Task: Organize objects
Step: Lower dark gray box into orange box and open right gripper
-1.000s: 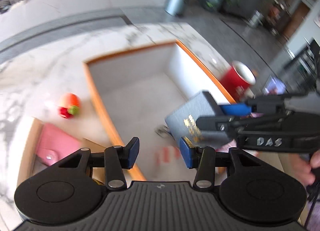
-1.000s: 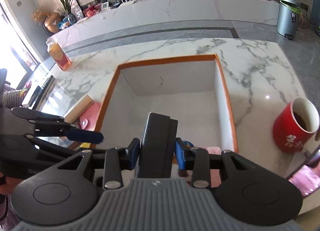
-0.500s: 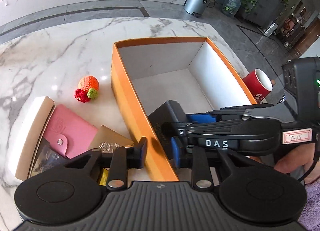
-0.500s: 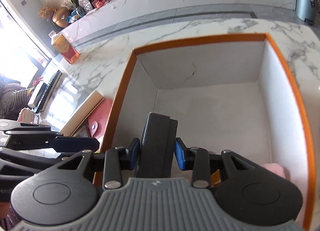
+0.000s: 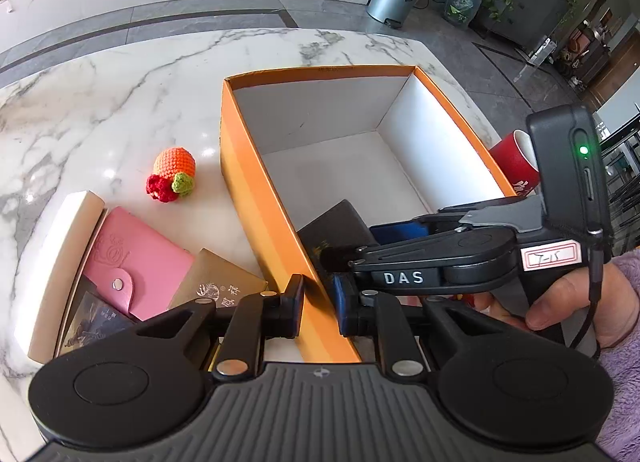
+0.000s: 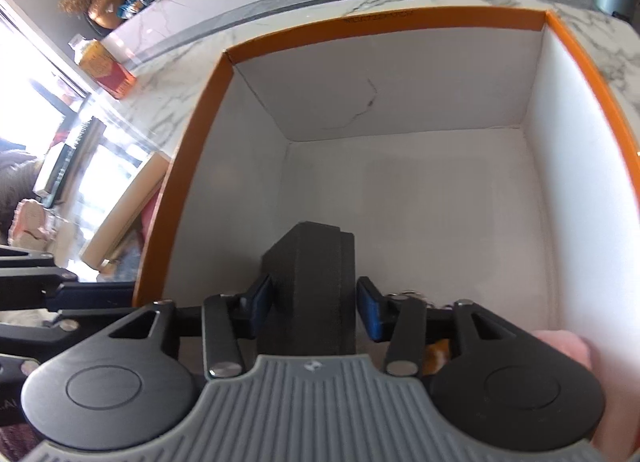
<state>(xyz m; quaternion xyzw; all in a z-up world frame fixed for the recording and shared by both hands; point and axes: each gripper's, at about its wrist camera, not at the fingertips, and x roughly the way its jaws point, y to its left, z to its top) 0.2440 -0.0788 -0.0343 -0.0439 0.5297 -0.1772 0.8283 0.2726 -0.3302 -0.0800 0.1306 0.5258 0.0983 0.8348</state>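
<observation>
Right wrist view: right gripper [image 6: 314, 304] lowers the dark case [image 6: 310, 286] into the box [image 6: 384, 22], pads parted slightly off it; left gripper [image 5: 318, 302] idles unclenched astride the wall.

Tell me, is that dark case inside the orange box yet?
Inside. The dark case sits below the orange box rim, white walls around it, between the right gripper jaws.

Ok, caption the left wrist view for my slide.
Right tongs lower a dark case into the orange box; left tongs straddle its near wall.
</observation>
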